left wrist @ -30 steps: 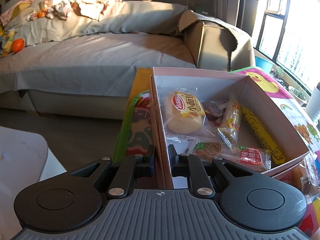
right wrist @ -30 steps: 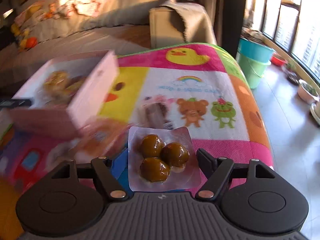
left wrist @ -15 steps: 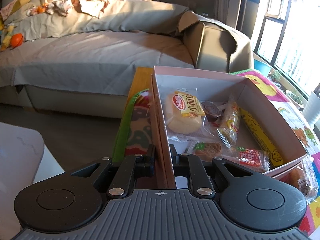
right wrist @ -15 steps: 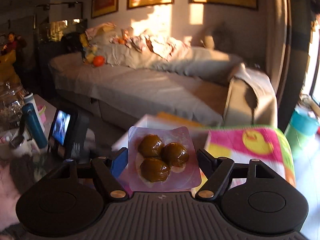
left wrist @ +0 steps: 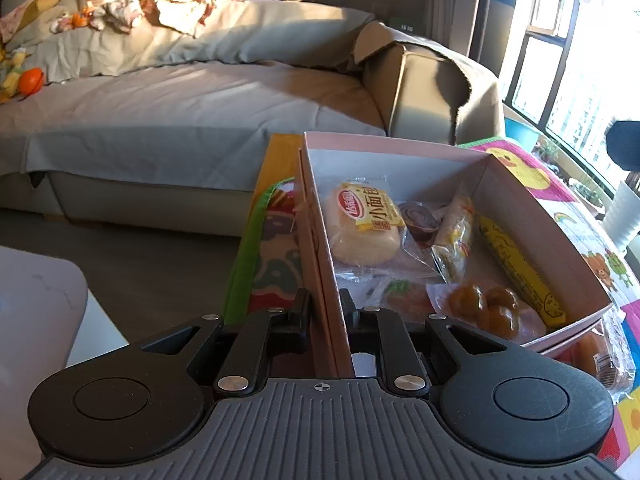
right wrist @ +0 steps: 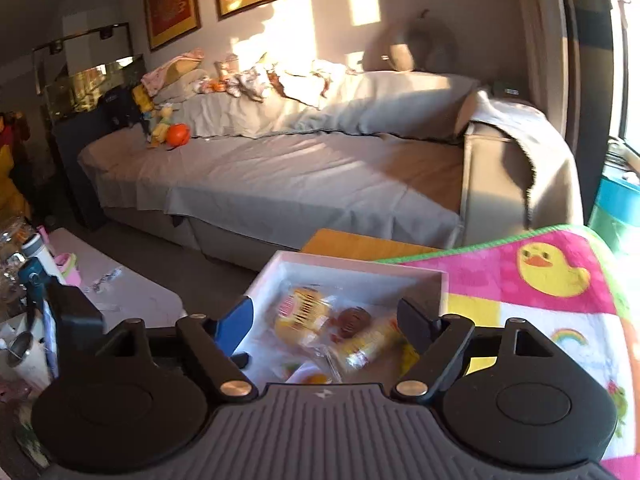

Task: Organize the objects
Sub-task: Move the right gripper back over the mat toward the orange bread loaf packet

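L gripper (left wrist: 325, 309) pinches box wall (left wrist: 320, 240), tilted down

My left gripper (left wrist: 324, 308) is matt black plastic, with bright metal pins at its pivots and a ribbed grey body behind; between its fingers stands the pink box (left wrist: 320, 248) wall, smooth matt card, pale inside; ahead in the box, the bun wrapper (left wrist: 366, 220) and the packet of brown balls (left wrist: 482, 306) are glossy clear film; beside them the yellow stick pack (left wrist: 516, 264) looks printed and less shiny; under the box, the play mat (right wrist: 560, 280) seems soft and matt; beyond, the sofa cover (left wrist: 180, 120) is creased grey cloth.
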